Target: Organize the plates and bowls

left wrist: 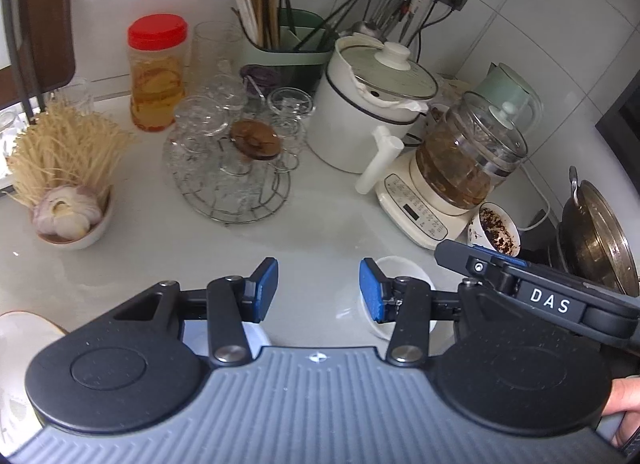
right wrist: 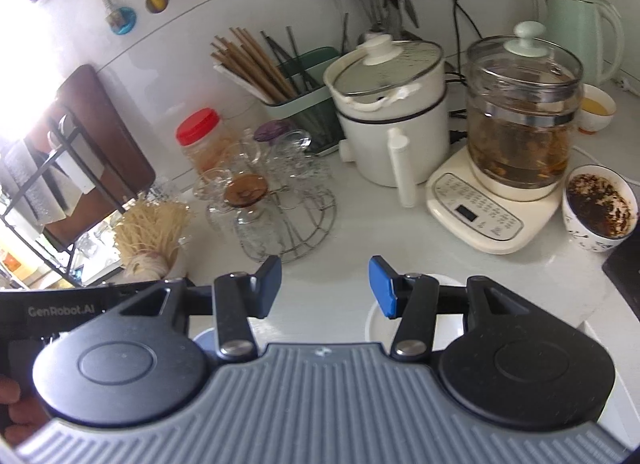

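Note:
In the left wrist view my left gripper (left wrist: pixel 318 290) hangs open over the pale countertop, with nothing between its blue pads. A small white bowl (left wrist: pixel 404 272) sits just behind its right finger. A blue-rimmed dish (left wrist: pixel 250 338) shows under its left finger. A white plate with a brown rim (left wrist: pixel 24 334) lies at the lower left edge. My right gripper (right wrist: pixel 325 286) is also open and empty above the same small white bowl (right wrist: pixel 378 324) and blue-rimmed dish (right wrist: pixel 202 338). One of the right gripper's fingers (left wrist: pixel 472 260) reaches in from the right.
At the back stand a wire rack of glasses (left wrist: pixel 228 168), a white pot (left wrist: pixel 368 104), a glass kettle on its base (left wrist: pixel 468 160) and a chopstick holder (left wrist: pixel 280 48). A bowl with dark residue (right wrist: pixel 600 216) is at the right, and a bowl of noodles and garlic (left wrist: pixel 72 220) at the left.

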Motion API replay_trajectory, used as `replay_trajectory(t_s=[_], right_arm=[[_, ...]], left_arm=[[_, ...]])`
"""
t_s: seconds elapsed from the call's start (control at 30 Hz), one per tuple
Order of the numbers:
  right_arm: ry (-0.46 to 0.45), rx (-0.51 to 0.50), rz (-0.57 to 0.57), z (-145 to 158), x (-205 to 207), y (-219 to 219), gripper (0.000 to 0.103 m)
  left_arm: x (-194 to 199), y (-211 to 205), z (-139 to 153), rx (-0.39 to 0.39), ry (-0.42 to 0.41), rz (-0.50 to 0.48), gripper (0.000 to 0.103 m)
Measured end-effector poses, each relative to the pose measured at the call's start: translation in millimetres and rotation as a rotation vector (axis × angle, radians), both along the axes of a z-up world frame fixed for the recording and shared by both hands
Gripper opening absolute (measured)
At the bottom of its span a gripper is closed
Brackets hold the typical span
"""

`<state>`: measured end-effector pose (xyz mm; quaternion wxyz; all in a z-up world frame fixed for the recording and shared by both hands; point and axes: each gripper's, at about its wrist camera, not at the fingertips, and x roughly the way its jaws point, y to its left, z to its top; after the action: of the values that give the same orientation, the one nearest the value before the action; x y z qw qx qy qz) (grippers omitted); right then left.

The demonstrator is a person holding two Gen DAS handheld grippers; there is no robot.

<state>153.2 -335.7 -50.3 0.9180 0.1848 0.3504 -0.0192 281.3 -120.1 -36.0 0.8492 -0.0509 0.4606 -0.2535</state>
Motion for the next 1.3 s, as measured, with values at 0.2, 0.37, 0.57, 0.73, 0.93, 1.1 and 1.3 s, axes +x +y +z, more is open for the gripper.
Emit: replay_trajectory(t_s=[0.2, 0.37, 0.57, 0.73, 0.93, 1.1, 1.3], right_arm=[[0.001, 0.008, -0.024, -5.6, -7.1, -24.6, 0.051], [0.011, 0.024, -0.043, -13.2, -12.3, -42.6, 0.051], [0.027, 0.047, -0.068, -25.4, -18.8, -66.7, 0.051], [0.062, 0.088, -0.082, -41.6, -21.4, -89.4, 0.051], [0.102, 0.157, -0.118, -62.7, -29.5, -116.7, 0.052], [0.128, 0.199, -0.121, -78.7, -31.0, -131.2, 0.053], [0.138, 0.266, -0.096, -92.0, -26.0, -141.1, 0.053]], left_arm=[[-0.2, -22.9, -7.8, -0.002, 0.026, -0.012, 0.051], [-2.6, -40.6, -17.1, 0.010, 0.039, -0.021, 0.051], [-5.7, -62.1, -30.1, 0.022, 0.054, -0.032, 0.051], [-3.0, -77.5, -41.8, 0.013, 0.102, -0.028, 0.051], [1.6, -90.4, -63.1, 0.015, 0.145, -0.004, 0.051], [3.5, -101.5, -79.9, 0.036, 0.156, 0.000, 0.051], [8.2, -109.8, -105.9, 0.040, 0.195, 0.012, 0.051]])
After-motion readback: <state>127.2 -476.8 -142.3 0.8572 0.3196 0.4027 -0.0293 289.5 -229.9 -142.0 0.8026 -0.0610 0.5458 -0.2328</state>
